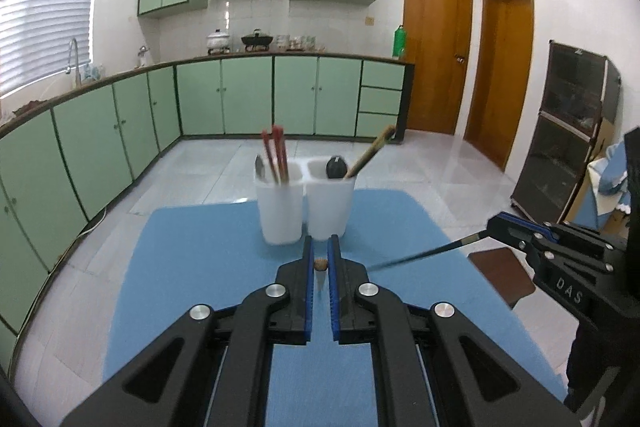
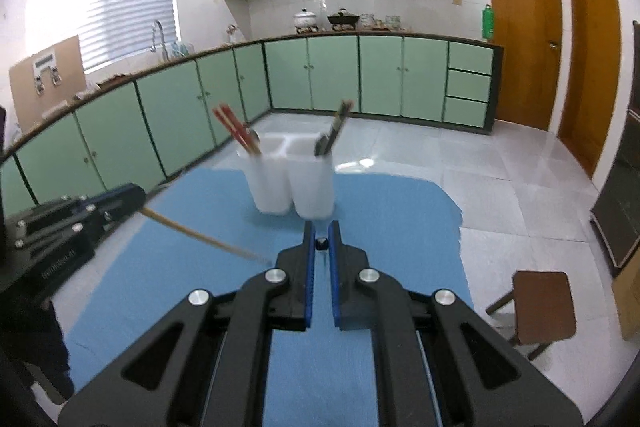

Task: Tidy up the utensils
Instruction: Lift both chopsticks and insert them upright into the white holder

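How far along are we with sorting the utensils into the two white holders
Well along. Done: the red chopsticks and a spoon stand in the left holder, and a dark spoon and brownish chopsticks in the right holder. In hand: the left gripper is shut on a light wooden chopstick, the right gripper on a dark chopstick. Left: dropping both into a holder; nothing else shows on the blue mat.
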Available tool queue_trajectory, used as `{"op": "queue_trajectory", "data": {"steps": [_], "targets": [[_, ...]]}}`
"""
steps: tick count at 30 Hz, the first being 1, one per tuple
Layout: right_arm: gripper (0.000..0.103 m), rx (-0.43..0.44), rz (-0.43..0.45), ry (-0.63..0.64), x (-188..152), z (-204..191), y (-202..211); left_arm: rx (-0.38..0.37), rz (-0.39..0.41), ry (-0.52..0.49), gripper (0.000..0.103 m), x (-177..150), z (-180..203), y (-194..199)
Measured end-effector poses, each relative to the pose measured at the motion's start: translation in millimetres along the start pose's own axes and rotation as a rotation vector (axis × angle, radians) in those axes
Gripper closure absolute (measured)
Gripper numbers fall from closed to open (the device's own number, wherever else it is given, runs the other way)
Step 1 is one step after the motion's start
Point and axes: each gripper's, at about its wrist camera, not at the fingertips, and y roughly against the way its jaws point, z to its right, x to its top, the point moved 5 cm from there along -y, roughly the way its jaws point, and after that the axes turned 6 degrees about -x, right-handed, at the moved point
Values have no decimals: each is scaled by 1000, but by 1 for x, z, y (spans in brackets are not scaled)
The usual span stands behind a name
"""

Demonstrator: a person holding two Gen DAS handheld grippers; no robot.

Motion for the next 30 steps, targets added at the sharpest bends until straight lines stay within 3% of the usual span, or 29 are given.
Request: {"op": "queue_trajectory", "data": {"steps": [7, 15, 20, 30], "targets": [[97, 106, -60, -11, 46, 0, -15, -51, 16, -16, 97, 31, 2, -1], [97, 128, -47, 27, 89, -7, -21, -85, 38, -54, 97, 62, 4, -6], [97, 143, 6, 25, 132, -6, -20, -103, 90, -65, 97, 92, 3, -5], [97, 109, 182, -20, 234, 3, -38, -56, 284, -83, 97, 194, -5, -18]]}}
